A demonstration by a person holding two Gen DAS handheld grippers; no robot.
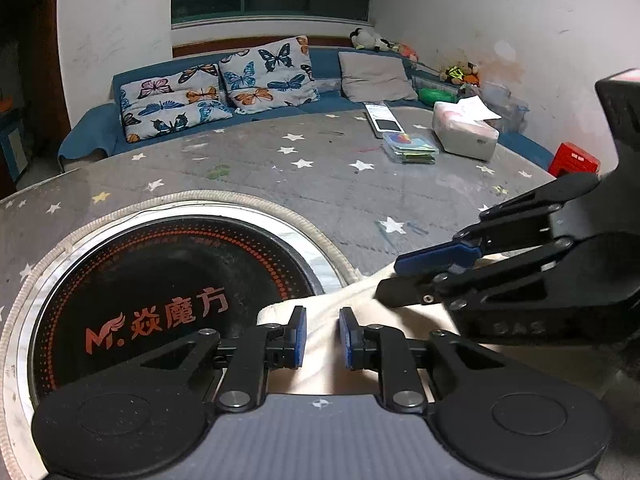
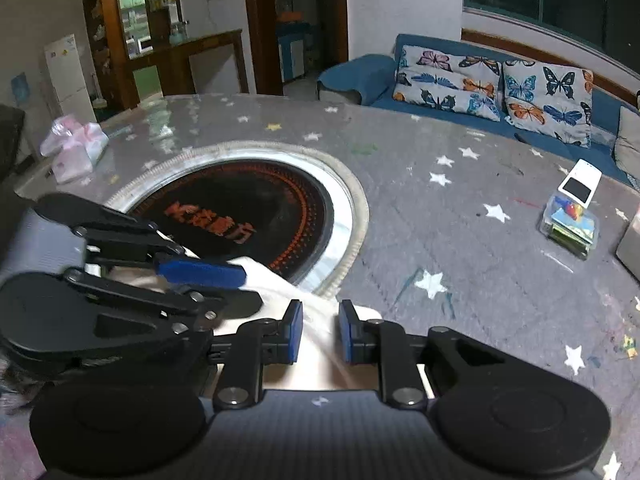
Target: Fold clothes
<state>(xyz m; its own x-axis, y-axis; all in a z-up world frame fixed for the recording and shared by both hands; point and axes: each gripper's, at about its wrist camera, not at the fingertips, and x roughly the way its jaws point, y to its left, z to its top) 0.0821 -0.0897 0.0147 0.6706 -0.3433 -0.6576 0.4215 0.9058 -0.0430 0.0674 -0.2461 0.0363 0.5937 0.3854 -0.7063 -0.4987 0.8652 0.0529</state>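
Left gripper [image 1: 322,336] — fingers parted, cream cloth [image 1: 360,312] lying between the pads, not clamped. Right gripper [image 2: 320,330] — fingers likewise apart over the same cloth [image 2: 280,288]; it enters the left view at 3 o'clock. Cloth's far edge overlaps the round black hotplate [image 1: 168,292] set in the star-patterned table [image 1: 320,184]. Tissue box [image 1: 464,132] at 1 o'clock. Butterfly cushions [image 1: 216,88] on the blue sofa [image 1: 100,128] at 11 o'clock.

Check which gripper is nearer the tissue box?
Right. The right gripper sits on the tissue box side of the cream garment; the left gripper is farther away.
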